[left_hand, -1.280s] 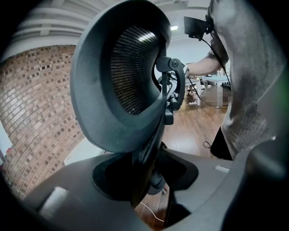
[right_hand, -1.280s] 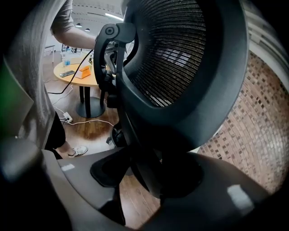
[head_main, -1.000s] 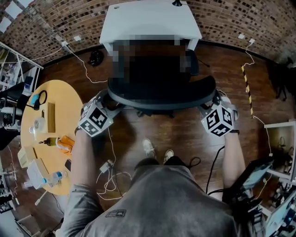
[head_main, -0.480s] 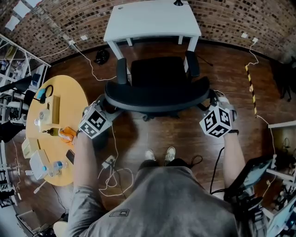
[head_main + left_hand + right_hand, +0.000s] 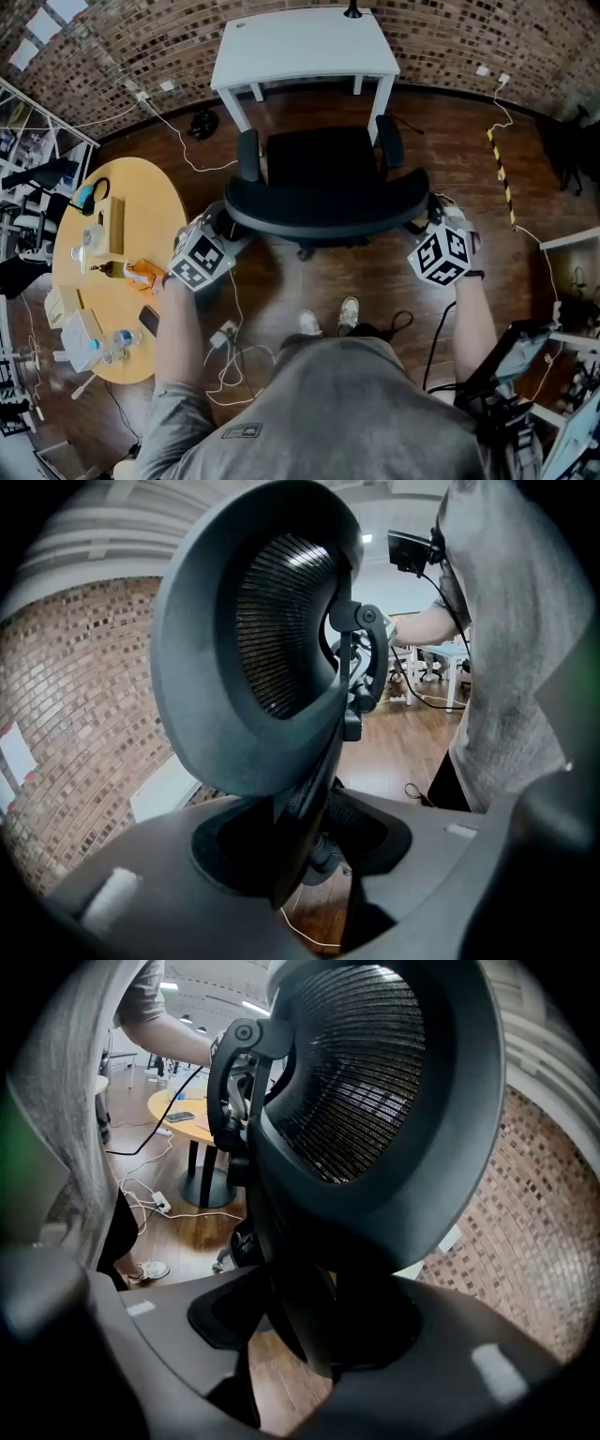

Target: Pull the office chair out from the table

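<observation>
Left tongs (image 5: 221, 225) and right tongs (image 5: 427, 212) each clamp a backrest edge of the office chair (image 5: 323, 173); the chair stands just clear of the white table (image 5: 305, 42).

Grey short-sleeved T-shirt (image 5: 328, 412), pale sneakers (image 5: 348, 312), black-and-white marker cubes (image 5: 201, 259) atop dark hand-held grippers (image 5: 223, 223).

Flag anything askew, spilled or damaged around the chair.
Nothing looks damaged or spilled. The office chair stands upright in front of the white table. The only untidy spot is a tangle of white cables on the floor beside the person's feet.
</observation>
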Action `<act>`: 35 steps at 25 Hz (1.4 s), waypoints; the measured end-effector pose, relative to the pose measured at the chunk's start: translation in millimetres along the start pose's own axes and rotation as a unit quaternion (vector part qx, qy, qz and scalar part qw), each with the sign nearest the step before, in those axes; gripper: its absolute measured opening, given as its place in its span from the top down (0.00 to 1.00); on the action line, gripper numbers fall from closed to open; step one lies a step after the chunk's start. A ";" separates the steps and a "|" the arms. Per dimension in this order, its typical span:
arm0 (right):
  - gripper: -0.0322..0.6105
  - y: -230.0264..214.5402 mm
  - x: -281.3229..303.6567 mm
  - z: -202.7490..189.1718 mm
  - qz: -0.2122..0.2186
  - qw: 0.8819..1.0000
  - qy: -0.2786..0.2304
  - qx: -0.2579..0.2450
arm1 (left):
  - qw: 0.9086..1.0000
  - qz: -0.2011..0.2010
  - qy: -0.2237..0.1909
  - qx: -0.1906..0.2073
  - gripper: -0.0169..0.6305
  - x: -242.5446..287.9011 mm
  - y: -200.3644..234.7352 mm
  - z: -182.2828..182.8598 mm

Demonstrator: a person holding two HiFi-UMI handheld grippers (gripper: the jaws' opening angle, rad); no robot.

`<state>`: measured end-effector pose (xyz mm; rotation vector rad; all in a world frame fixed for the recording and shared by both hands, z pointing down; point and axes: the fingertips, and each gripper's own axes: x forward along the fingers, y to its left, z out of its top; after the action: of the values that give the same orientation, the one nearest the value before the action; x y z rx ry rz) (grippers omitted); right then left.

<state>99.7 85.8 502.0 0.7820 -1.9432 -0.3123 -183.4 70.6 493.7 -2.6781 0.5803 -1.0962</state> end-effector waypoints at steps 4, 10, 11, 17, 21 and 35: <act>0.58 14.7 -8.3 -1.6 0.003 1.000 0.007 0.005 | 1.000 -0.003 -0.004 0.005 0.70 -6.8 -13.1 -0.4; 0.58 30.1 -18.9 0.2 -0.003 1.000 0.008 0.008 | 1.000 -0.002 -0.010 0.013 0.70 -15.6 -26.3 -4.0; 0.58 32.4 -20.4 1.0 -0.004 1.000 0.008 0.008 | 1.000 -0.003 -0.011 0.013 0.70 -17.0 -27.9 -4.9; 0.58 42.7 -25.9 1.9 -0.005 1.000 0.010 0.009 | 1.000 -0.010 -0.010 0.013 0.70 -22.9 -35.7 -8.5; 0.58 49.5 -29.5 4.1 -0.003 1.000 0.011 0.009 | 1.000 -0.010 -0.013 0.014 0.70 -29.1 -41.1 -9.5; 0.56 58.8 -37.0 5.0 -0.032 0.999 0.012 0.035 | 0.999 -0.004 -0.029 0.019 0.70 -35.1 -50.8 -8.2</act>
<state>84.1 153.6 504.2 0.8917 -1.9175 -0.2732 -197.5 131.3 493.4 -2.6727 0.5340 -1.0181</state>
